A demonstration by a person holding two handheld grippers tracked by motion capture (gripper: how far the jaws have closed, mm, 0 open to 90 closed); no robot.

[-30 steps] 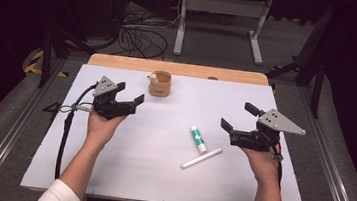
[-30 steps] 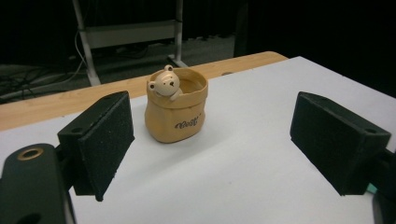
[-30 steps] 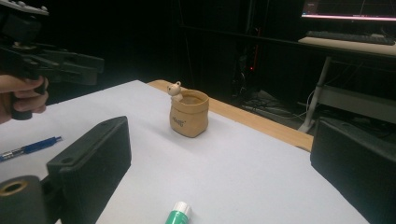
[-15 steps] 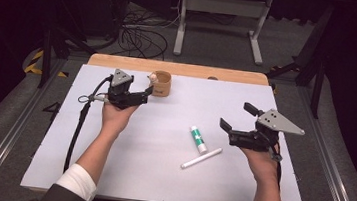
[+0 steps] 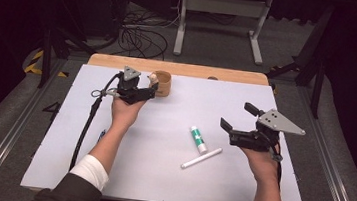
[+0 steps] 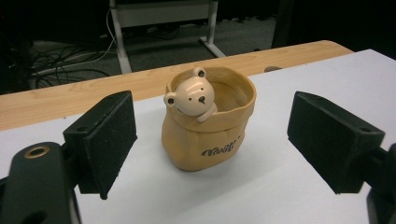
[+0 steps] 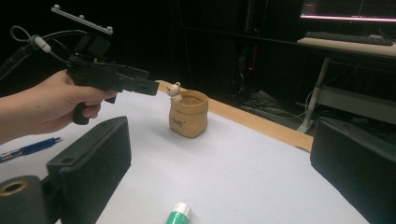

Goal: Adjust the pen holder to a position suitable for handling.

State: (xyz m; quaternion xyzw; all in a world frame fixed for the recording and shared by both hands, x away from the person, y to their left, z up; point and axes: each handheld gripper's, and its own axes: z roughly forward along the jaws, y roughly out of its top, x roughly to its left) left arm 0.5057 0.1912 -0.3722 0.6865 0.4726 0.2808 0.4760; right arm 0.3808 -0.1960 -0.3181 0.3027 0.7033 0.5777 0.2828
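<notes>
Your left hand [image 5: 124, 110] holds its black two-jaw left gripper [image 5: 151, 92] far forward, forearm stretched out, jaws spread wide. Your right hand [image 5: 259, 159] keeps the black right gripper [image 5: 237, 122] nearer you, jaws apart, pointing leftward.

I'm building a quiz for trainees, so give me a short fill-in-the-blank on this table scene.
1. The left gripper reaches toward the tan bag-shaped cup with a small ____ figure on its rim.
2. That gripper's jaws stand ____.
3. The green-and-white tube lies beside a white ____.
4. The right gripper holds ____.

Missing words: bear; open; pen; nothing
</notes>
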